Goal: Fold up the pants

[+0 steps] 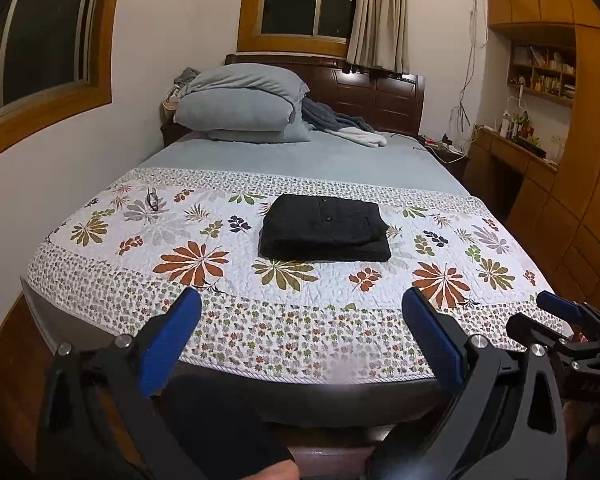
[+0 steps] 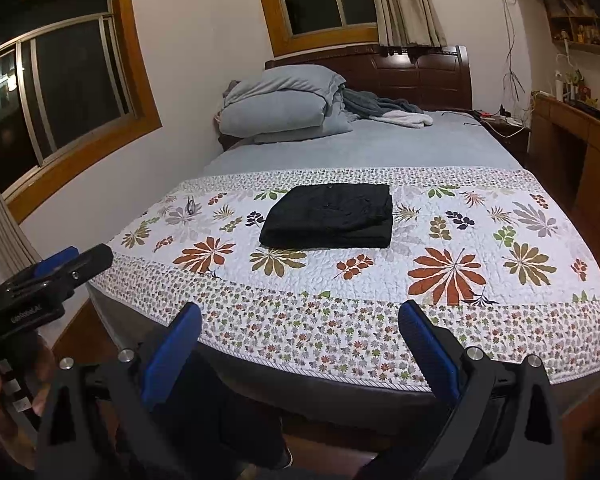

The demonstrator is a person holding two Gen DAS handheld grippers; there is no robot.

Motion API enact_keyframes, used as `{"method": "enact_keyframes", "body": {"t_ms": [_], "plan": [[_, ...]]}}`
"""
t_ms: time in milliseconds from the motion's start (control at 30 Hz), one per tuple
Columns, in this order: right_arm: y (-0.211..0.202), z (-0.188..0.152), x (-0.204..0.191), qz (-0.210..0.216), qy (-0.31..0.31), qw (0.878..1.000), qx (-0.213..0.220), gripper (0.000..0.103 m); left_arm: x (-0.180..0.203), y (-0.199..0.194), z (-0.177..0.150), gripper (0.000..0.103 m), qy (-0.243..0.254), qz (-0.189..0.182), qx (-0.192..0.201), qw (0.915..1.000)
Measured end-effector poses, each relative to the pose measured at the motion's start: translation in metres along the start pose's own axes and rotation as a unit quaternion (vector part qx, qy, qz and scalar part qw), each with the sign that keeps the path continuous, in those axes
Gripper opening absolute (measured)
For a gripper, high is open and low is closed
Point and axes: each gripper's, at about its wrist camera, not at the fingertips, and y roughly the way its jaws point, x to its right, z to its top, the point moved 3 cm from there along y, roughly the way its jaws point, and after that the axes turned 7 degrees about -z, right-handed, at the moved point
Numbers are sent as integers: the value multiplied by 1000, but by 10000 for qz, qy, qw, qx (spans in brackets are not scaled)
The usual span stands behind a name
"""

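The black pants [image 1: 325,227] lie folded in a neat rectangular stack on the floral quilt [image 1: 260,320], mid-bed; they also show in the right wrist view [image 2: 332,216]. My left gripper [image 1: 302,312] is open and empty, held back over the foot edge of the bed, well short of the pants. My right gripper [image 2: 300,328] is open and empty, likewise back at the foot edge. The right gripper shows at the right edge of the left wrist view [image 1: 572,320]; the left gripper shows at the left of the right wrist view [image 2: 60,268].
A pair of glasses [image 1: 153,199] lies on the quilt at the left. Pillows [image 1: 240,104] and a blanket [image 1: 340,124] are piled at the headboard. A wall runs along the bed's left, a wooden desk and wardrobe [image 1: 560,160] along its right.
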Motion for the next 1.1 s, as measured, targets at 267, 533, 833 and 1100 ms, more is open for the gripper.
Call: {"method": "enact_keyframes", "body": {"t_ms": [267, 533, 833, 1100], "plan": [[7, 0, 3, -1, 47, 10000, -46, 99, -8, 10, 2, 100, -258, -209, -120, 9994], [9, 0, 4, -19, 36, 10000, -43, 99, -8, 16, 5, 100, -198, -118, -160, 9996], [7, 9, 3, -89, -32, 9999, 116, 99, -7, 19, 4, 100, -183, -102, -211, 9996], [12, 17, 1, -200, -14, 9997, 126, 99, 0, 20, 2, 100, -46, -70, -84, 9999]]}}
